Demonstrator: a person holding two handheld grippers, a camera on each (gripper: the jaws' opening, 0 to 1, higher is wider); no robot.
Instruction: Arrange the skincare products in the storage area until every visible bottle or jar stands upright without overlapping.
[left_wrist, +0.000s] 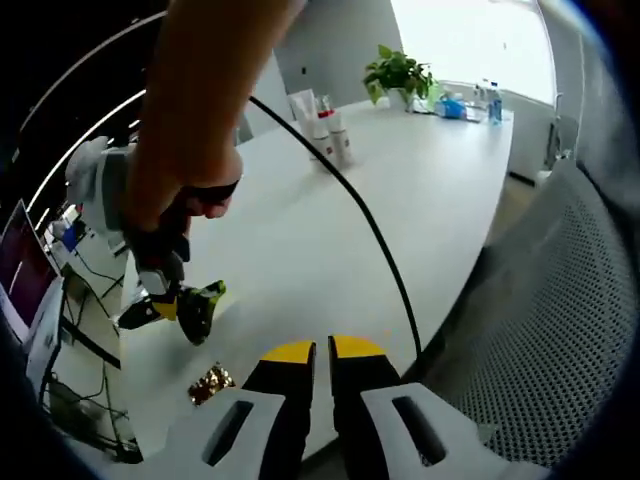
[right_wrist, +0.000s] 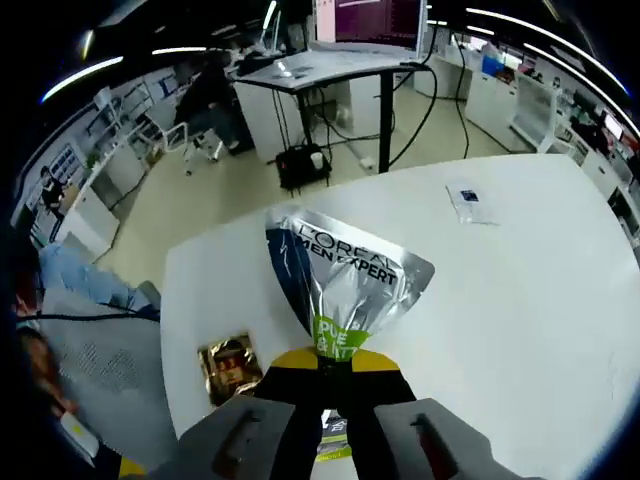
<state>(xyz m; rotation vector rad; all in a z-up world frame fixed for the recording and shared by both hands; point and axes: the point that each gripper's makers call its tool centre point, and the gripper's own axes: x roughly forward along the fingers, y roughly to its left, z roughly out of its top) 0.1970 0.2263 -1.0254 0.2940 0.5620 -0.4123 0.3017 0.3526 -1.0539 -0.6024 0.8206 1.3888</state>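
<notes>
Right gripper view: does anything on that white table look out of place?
Yes. The right hand-held gripper pinches a silver tube by one end, away from the bottles standing upright across the table. A small gold packet lies flat near the edge.

bright daylight | window (left_wrist: 470, 40) blown out | fisheye-warped edges

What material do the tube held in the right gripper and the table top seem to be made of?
Tube: probably soft plastic or laminate with a metallic silver finish; it shines and creases near the jaws. Table top: smooth matte white, perhaps laminate; material uncertain.
</notes>
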